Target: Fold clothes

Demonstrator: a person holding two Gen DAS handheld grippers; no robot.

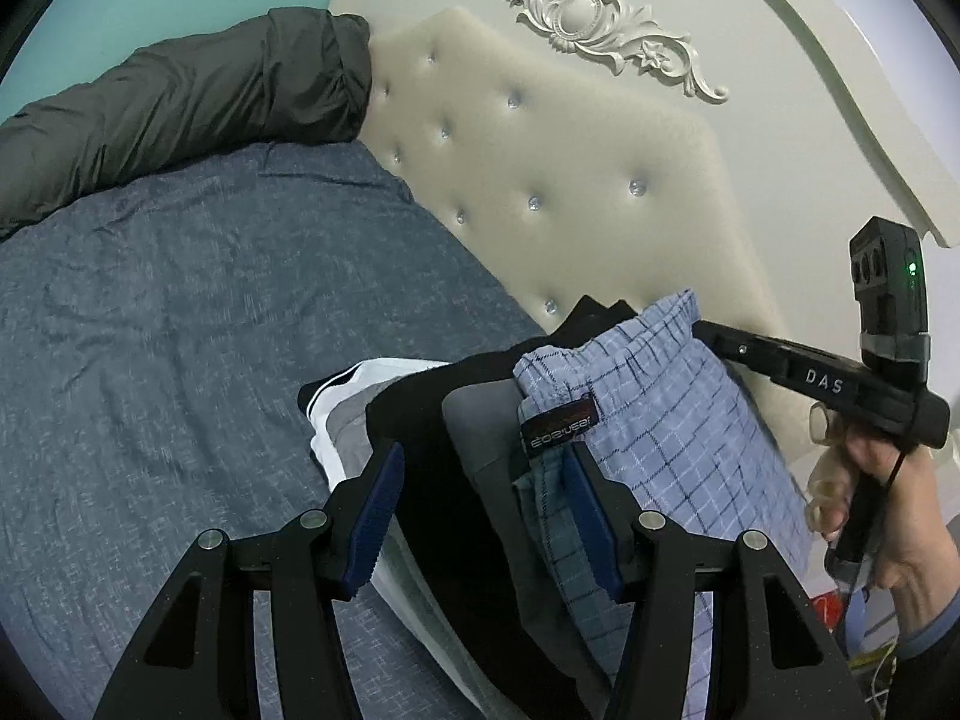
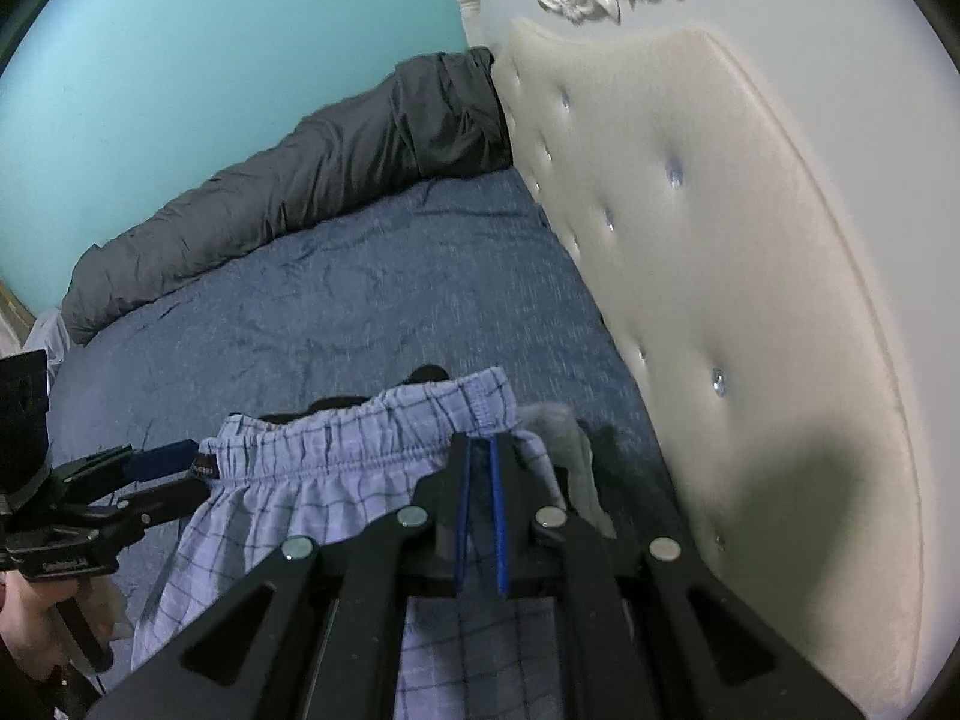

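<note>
Plaid shorts (image 2: pixel 336 474) waistband up; right hand-held gripper (image 2: pixel 480 450) pinches it, left (image 1: pixel 480 480) spread.

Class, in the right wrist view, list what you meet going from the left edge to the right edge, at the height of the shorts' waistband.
left tongs → plaid shorts → right tongs → grey garment → tufted headboard

Left gripper (image 1: pixel 483 501) and right gripper (image 2: pixel 480 483): matte black linkage arms with round silver pivot screws and ribbed blue finger pads (image 1: pixel 375 519) — at the right of the left view, a black handle lettered "DAS", a green-lit module, a thin cable, and a dark blue-edged sleeve (image 1: pixel 927 651).
</note>
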